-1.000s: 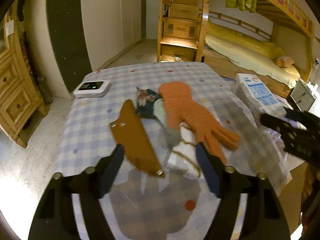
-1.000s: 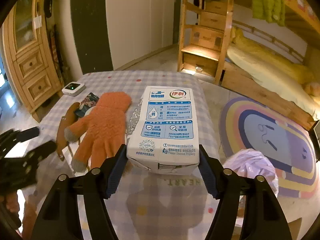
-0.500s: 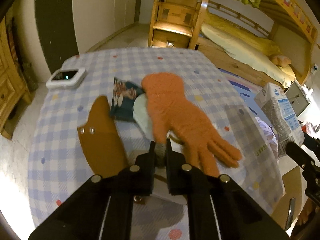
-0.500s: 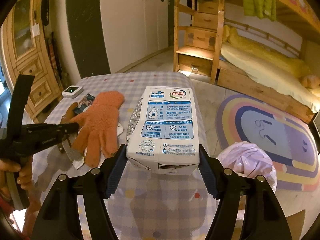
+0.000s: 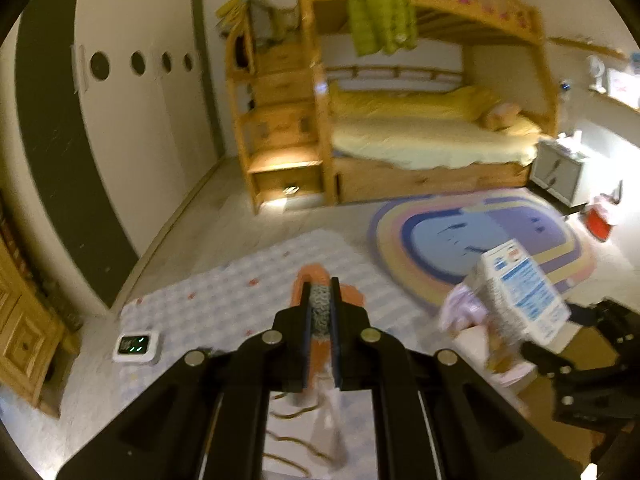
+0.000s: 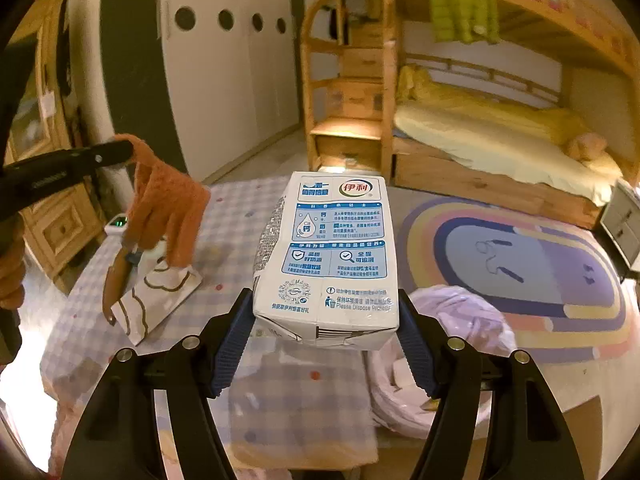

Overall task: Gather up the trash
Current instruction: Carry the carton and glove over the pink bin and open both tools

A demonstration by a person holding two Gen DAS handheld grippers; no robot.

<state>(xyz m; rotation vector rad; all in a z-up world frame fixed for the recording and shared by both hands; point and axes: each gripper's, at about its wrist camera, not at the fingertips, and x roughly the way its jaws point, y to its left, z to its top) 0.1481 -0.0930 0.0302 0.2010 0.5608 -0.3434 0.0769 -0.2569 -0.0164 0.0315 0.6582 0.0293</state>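
your right gripper point(image 6: 326, 320) is clamped on a white-and-blue milk carton point(image 6: 326, 256), blue pads pressed to both side walls, the carton lifted clear of the checked tablecloth point(image 6: 256, 396) and pointing toward twelve o'clock. at about four o'clock from the carton, just past the table's edge, a lilac trash bag point(image 6: 448, 364) sits open with something pale already inside. in the left wrist view the same carton point(image 5: 520, 292) hangs at three o'clock, above or just beside the bag point(image 5: 460, 312); which, you cannot tell through the blur.

your left gripper point(image 5: 320, 312) is pinched tight on a grey fingertip of an orange knit glove point(image 6: 164, 200), which dangles off the table at ten o'clock in the right wrist view. beneath it, a white paper bag point(image 6: 160, 296) with brown looped lines lies flat, a brown leather-like strip point(image 6: 114, 276) propped against its near side, and a white gadget point(image 5: 136, 346) with a green display rests at the cloth's far-left edge.

by the look of things the collection is partway: the carton is in the air and not yet dropped, the glove seems lifted only to uncover what lay under it, and the paper bag remains on the table. the carton's release over the bag's mouth looks like the next call, with the soft, slumped rim a likely snag.
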